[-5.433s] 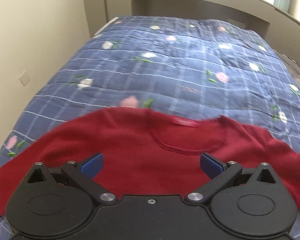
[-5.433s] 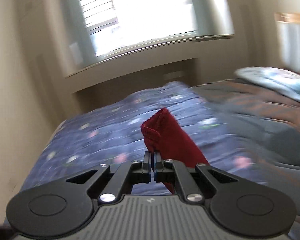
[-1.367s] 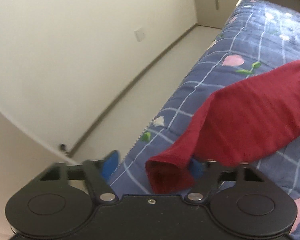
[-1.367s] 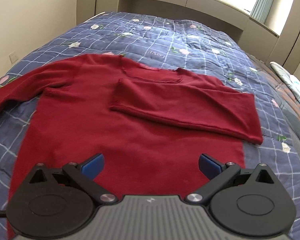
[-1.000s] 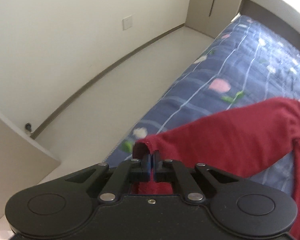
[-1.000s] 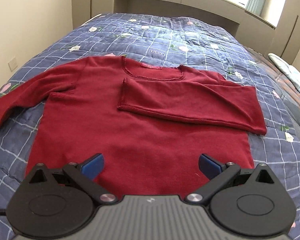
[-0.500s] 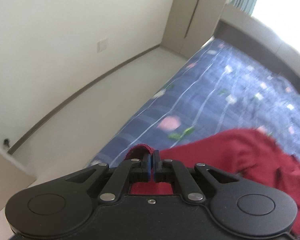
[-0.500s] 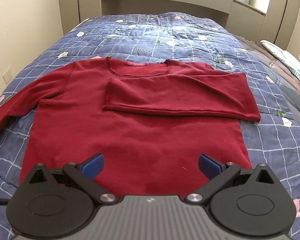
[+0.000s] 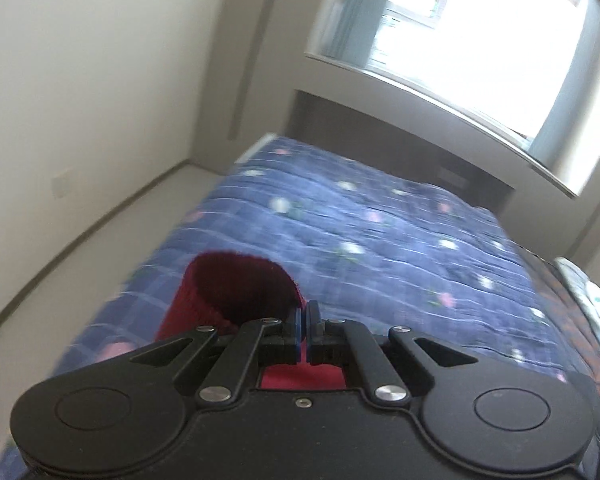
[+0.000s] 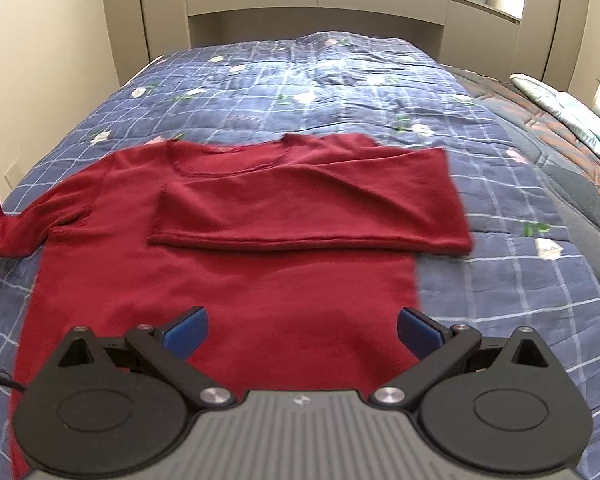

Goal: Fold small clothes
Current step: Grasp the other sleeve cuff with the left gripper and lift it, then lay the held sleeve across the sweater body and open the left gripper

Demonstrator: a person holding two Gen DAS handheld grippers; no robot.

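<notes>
Clamping the red cuff [image 9: 236,292], left gripper [image 9: 303,316]; right gripper [image 10: 302,328], fingers apart, over the sweater [image 10: 228,280].

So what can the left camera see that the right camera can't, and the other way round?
Only the left wrist view shows the sleeve cuff up close, its opening facing the camera, pinched in the shut left tongs, with the bright window behind. Only the right wrist view shows the whole red sweater spread flat, one sleeve folded across its chest, with the open right tongs above its lower part, holding nothing. Both show the blue flowered quilt on the bed.
</notes>
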